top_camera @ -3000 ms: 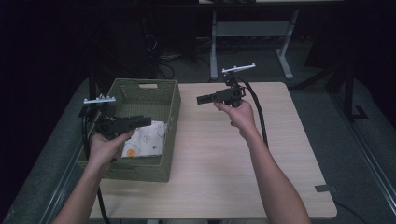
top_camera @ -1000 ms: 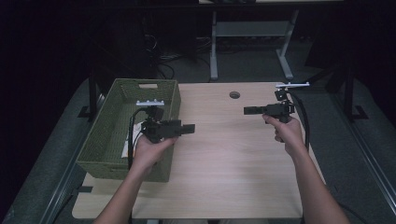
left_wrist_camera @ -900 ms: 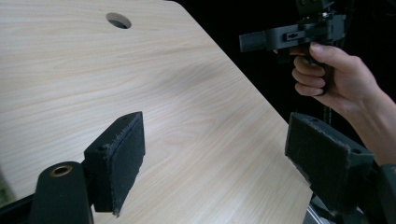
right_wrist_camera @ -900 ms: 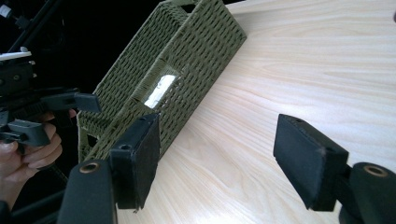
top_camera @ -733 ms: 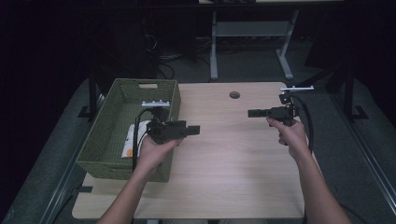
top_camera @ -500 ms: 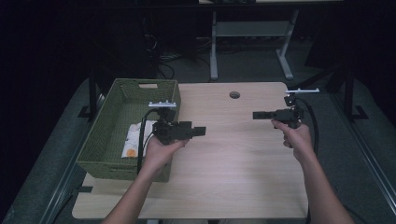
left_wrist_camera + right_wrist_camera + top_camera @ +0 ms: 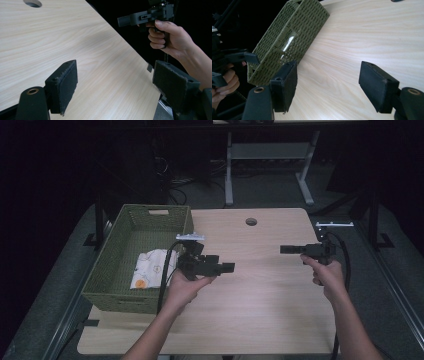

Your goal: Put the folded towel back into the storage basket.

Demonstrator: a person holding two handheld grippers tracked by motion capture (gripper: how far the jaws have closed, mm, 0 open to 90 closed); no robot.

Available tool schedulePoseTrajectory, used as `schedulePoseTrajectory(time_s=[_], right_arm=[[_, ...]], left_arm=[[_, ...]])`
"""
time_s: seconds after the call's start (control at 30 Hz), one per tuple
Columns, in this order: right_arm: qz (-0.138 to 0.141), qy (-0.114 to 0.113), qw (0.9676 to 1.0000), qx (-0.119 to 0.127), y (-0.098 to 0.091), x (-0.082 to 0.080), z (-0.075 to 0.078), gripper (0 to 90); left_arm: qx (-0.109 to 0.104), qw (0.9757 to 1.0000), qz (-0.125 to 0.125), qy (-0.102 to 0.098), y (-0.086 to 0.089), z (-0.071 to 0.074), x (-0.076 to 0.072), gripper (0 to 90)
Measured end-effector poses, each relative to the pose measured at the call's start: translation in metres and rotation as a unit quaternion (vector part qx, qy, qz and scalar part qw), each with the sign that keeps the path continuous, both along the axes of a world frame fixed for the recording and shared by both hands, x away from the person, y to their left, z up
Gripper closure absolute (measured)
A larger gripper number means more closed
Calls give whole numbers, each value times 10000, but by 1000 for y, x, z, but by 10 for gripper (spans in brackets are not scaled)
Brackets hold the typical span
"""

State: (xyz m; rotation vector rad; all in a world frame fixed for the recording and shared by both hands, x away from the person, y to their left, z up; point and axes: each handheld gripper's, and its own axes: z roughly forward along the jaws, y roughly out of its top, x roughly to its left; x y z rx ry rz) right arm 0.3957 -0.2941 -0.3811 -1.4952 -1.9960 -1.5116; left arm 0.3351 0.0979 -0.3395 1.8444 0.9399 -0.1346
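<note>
Left black two-jaw gripper: hovering beside the green woven basket, jaws spread, gripping nothing.
Right black two-jaw gripper: hovering near the light wooden desk's right edge, jaws spread, gripping nothing.

table: light wood | on it: green woven basket, left side

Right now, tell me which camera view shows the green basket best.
The high view: the whole basket sits at the table's left edge, with a white packet inside. The right gripper view shows its outer walls at a slant; the left gripper view looks across bare tabletop instead.
</note>
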Motion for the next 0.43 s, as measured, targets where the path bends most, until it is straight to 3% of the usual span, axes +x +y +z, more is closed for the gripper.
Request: schedulePoseTrajectory(time_s=[0.43], right_arm=[[-137, 76, 9999, -74, -25, -20, -18, 291]], left_arm=[[0, 9997, -207, 95, -27, -16, -8, 202]])
